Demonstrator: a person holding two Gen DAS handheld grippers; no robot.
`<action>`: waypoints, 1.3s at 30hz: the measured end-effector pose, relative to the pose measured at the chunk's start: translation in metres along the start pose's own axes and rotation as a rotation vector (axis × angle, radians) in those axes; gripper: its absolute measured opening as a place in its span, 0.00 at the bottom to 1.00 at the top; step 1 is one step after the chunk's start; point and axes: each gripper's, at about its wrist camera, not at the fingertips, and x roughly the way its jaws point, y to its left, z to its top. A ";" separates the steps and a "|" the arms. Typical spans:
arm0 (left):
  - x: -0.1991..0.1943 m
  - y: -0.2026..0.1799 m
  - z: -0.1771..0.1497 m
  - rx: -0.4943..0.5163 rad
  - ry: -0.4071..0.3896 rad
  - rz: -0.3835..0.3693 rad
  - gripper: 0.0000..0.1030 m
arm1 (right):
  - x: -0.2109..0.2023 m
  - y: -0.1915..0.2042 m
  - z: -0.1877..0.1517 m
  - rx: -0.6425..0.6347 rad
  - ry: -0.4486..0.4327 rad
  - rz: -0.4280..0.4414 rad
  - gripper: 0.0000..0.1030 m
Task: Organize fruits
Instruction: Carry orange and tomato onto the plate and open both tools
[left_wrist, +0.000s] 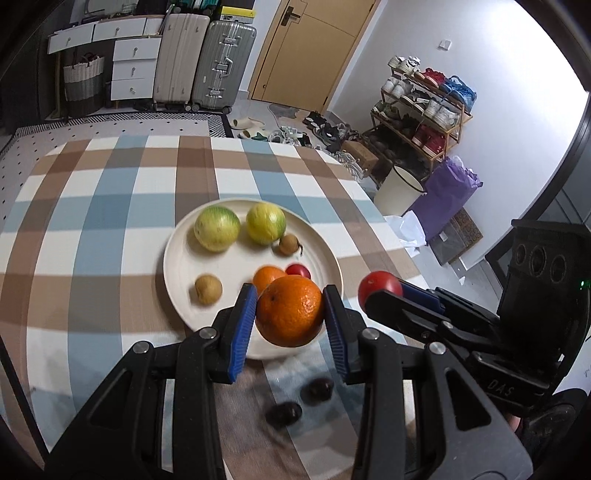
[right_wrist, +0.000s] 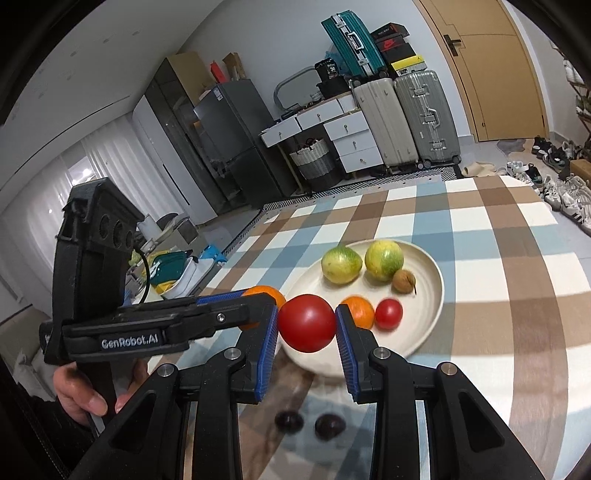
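My left gripper (left_wrist: 290, 314) is shut on a large orange (left_wrist: 290, 312), held above the near rim of a cream plate (left_wrist: 177, 266). My right gripper (right_wrist: 307, 325) is shut on a red tomato (right_wrist: 306, 323), lifted beside the plate (right_wrist: 428, 295); it shows in the left wrist view as the right gripper (left_wrist: 384, 291) with the tomato (left_wrist: 378, 286). On the plate lie two yellow-green fruits (left_wrist: 217, 228), (left_wrist: 265, 223), two small brown fruits (left_wrist: 208, 289), (left_wrist: 289, 244), a smaller orange (left_wrist: 267, 277) and a small red fruit (left_wrist: 298, 270). The left gripper (right_wrist: 258, 299) holds its orange (right_wrist: 264, 293) at left in the right wrist view.
Two dark round fruits (left_wrist: 283, 413), (left_wrist: 317, 389) lie on the checked tablecloth (left_wrist: 92, 221) near me, in front of the plate. A hand (right_wrist: 85, 387) grips the left tool's handle. Beyond the table stand suitcases (left_wrist: 203, 62), a door and a shoe rack (left_wrist: 421, 110).
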 end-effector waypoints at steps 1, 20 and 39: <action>0.002 0.001 0.005 -0.002 -0.002 0.004 0.33 | 0.004 -0.001 0.006 0.002 -0.002 0.001 0.31; 0.079 0.028 0.058 0.026 0.063 0.020 0.33 | 0.060 -0.029 0.047 0.001 0.060 -0.087 0.30; 0.107 0.035 0.056 0.027 0.102 0.010 0.33 | 0.083 -0.048 0.037 0.038 0.112 -0.139 0.46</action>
